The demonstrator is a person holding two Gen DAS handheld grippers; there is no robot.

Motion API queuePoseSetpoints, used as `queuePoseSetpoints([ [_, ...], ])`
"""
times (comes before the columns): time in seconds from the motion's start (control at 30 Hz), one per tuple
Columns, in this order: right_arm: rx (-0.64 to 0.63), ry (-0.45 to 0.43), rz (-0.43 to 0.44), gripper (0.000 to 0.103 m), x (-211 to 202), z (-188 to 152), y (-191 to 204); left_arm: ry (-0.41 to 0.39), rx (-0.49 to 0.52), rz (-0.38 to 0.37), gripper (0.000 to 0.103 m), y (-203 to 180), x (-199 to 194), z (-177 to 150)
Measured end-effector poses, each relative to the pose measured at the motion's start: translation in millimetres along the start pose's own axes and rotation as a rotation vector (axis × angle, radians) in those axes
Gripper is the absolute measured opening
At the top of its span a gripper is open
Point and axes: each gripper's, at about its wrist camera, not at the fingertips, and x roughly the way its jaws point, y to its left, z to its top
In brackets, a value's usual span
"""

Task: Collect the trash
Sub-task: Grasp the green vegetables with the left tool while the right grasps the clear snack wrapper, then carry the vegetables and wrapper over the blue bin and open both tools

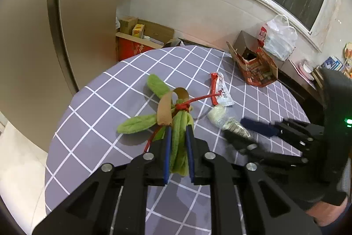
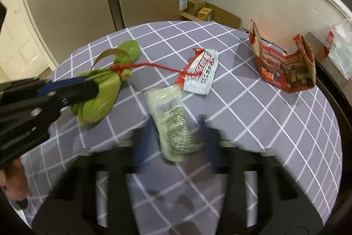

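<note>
A green plush bundle (image 1: 179,142) tied with red string lies on the checked table (image 1: 99,124). My left gripper (image 1: 178,128) is shut on its stalk end, blue pads pressing both sides. The right wrist view has the same gripper (image 2: 88,84) at the left, holding the bundle (image 2: 99,98). A crumpled clear wrapper (image 2: 173,122) sits between my right gripper's (image 2: 177,124) blurred fingers. From the left wrist view that gripper (image 1: 241,130) closes on the wrapper (image 1: 235,127) from both sides. A red and white snack wrapper (image 1: 220,89) (image 2: 202,72) lies beyond, and the string reaches it.
An open red cardboard box (image 1: 257,67) (image 2: 283,67) stands at the table's far right edge. A white plastic bag (image 1: 279,36) sits on a ledge behind it. Cardboard boxes (image 1: 143,36) are stacked on the floor past the table. A person's hand (image 1: 330,213) holds the right gripper.
</note>
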Motion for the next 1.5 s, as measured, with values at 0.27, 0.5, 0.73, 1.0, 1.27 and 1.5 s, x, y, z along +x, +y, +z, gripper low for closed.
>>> queuePoseSetpoints([
  [0.27,0.167,-0.025,0.083,0.016,-37.2,-33.7,-36.1,0.039,0.062,0.03,0.04,-7.5,21.2,-0.5],
  [0.5,0.302,-0.101,0.097,0.016,-88.6,-64.1,-84.6,0.017,0.026,-0.056,0.012,-24.0,9.2,-0.9],
  [0.73,0.378,-0.177,0.07,0.016,-138.5,-82.2,-124.5,-0.031,0.1,-0.108,0.012,-75.7,-13.4,0.3],
  [1.0,0.471,-0.288,0.018,0.016,-200.2,-105.1,-170.4,-0.088,0.231,-0.204,0.012,-155.6,-45.3,4.5],
  [1.27,0.609,-0.383,-0.07,0.016,-257.5,-156.8,-224.4,-0.099,0.359,-0.351,0.012,-249.9,-63.6,-2.2],
  [1.5,0.75,-0.402,-0.172,0.016,-292.1,-221.9,-270.8,-0.077,0.475,-0.455,0.012,-332.2,-67.0,-22.4],
])
